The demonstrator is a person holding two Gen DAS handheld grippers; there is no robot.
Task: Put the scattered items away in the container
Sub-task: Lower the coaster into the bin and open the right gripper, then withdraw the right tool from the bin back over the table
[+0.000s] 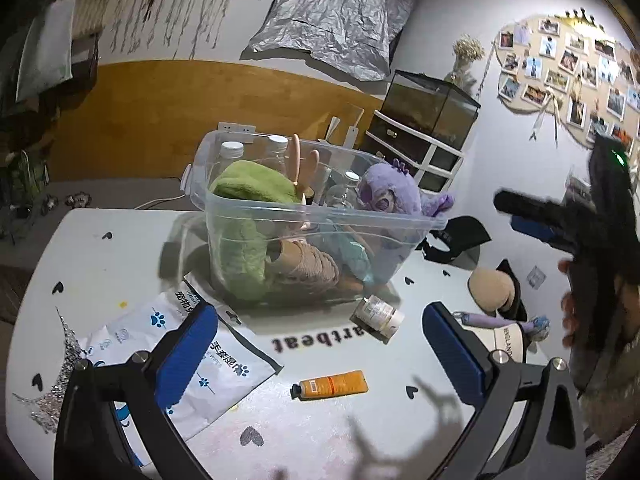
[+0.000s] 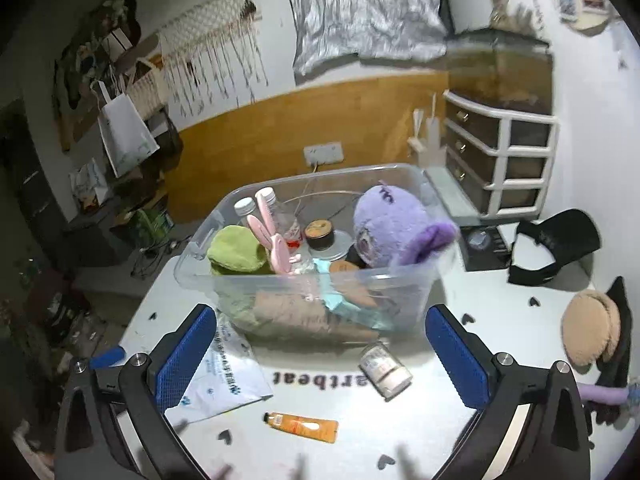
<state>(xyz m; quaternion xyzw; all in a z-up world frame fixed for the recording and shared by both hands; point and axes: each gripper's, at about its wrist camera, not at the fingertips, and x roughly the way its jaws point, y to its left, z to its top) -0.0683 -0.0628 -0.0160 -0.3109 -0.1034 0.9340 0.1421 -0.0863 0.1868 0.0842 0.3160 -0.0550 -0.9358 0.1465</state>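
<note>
A clear plastic bin (image 1: pixel 248 204) (image 2: pixel 280 284) stands mid-table holding a purple plush (image 1: pixel 390 194) (image 2: pixel 394 224), green cloth, bottles and twine. On the table in front lie an orange tube (image 1: pixel 330 385) (image 2: pixel 302 426), a small white bottle (image 1: pixel 378 315) (image 2: pixel 386 364) and a white wipes pack (image 1: pixel 224 360) (image 2: pixel 228 376). My left gripper (image 1: pixel 320 344) is open and empty above the tube. My right gripper (image 2: pixel 320 352) is open and empty, also seen at the right of the left wrist view (image 1: pixel 560 220).
To the right lie a black cap (image 1: pixel 456 238) (image 2: pixel 556 244), a tan round pad (image 1: pixel 490 288) (image 2: pixel 592 330) and a purple item (image 1: pixel 520 322). A drawer unit (image 2: pixel 500 160) stands behind the table. Silver glitter (image 1: pixel 60 372) lies at the table's left edge.
</note>
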